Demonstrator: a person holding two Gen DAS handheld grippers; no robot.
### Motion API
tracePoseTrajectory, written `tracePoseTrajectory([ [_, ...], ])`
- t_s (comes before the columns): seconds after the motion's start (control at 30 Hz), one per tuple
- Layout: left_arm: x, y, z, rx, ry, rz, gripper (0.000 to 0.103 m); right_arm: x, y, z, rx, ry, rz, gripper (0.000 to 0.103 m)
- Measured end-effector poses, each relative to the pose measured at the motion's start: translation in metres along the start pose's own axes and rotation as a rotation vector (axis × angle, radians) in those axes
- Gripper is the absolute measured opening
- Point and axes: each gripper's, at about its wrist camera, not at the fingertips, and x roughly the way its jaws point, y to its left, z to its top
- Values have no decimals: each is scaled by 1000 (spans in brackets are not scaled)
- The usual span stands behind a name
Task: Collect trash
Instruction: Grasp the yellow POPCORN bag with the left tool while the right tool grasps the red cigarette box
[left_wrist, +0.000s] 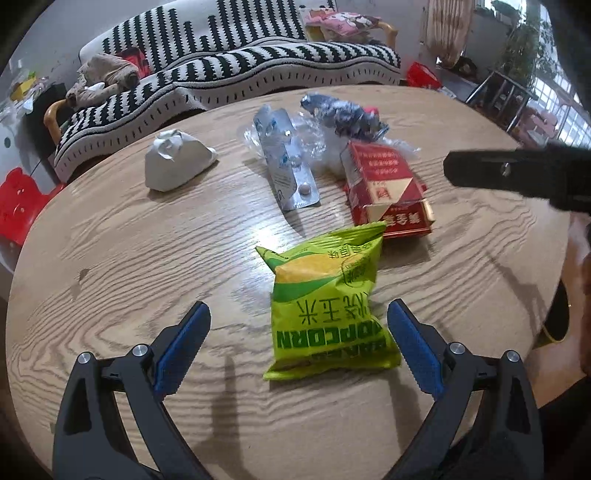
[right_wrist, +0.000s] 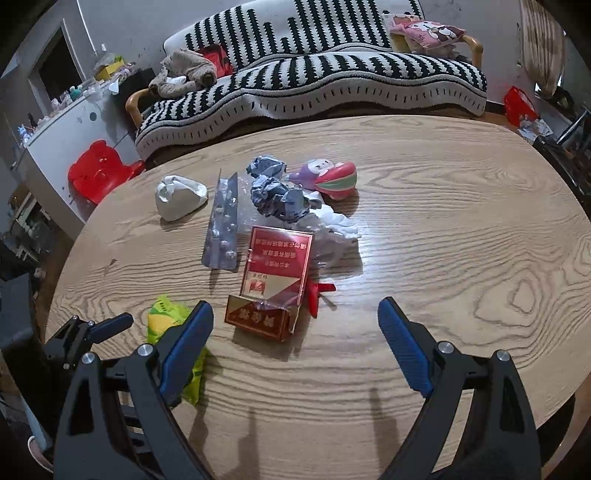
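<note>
Looking down the left gripper (left_wrist: 297, 341), its blue pads are spread wide with nothing pinched; the green popcorn bag (left_wrist: 327, 306) lies flat on the wooden table (left_wrist: 110, 258) right between the fingers, not touched by either pad; same story on the right gripper (right_wrist: 295, 339), jaws wide apart and empty, hovering just short of the red cigarette box (right_wrist: 271, 275), which has its lid flipped open toward the camera; a bit of red plastic (right_wrist: 316, 293) sits just beside the box; past that there's a silver pill blister (right_wrist: 221, 230), some clear film and crumpled grey-blue paper (right_wrist: 275, 195) all bunched together; off to the left, on its own, a white crumpled wad (right_wrist: 179, 197); furthest on the table is a pink and purple toy (right_wrist: 330, 177); behind everything, a striped sofa (right_wrist: 314, 74).
</note>
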Motion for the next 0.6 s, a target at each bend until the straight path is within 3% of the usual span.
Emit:
tracePoseTrajectory([
  [0.2,16,-5,4,14,10,0,90,24,6,3,-10,34,-10,87],
  [0.27,15,-4,3,15,9,0,56,31,9,5,-17,40,-18,87],
  [0.37,13,3,2,-2,23,10,51,47,16,10,-27,54,-30,87],
  [0.6,4,26,-1,-57,24,6,50,75,27,18,-57,67,-91,87],
])
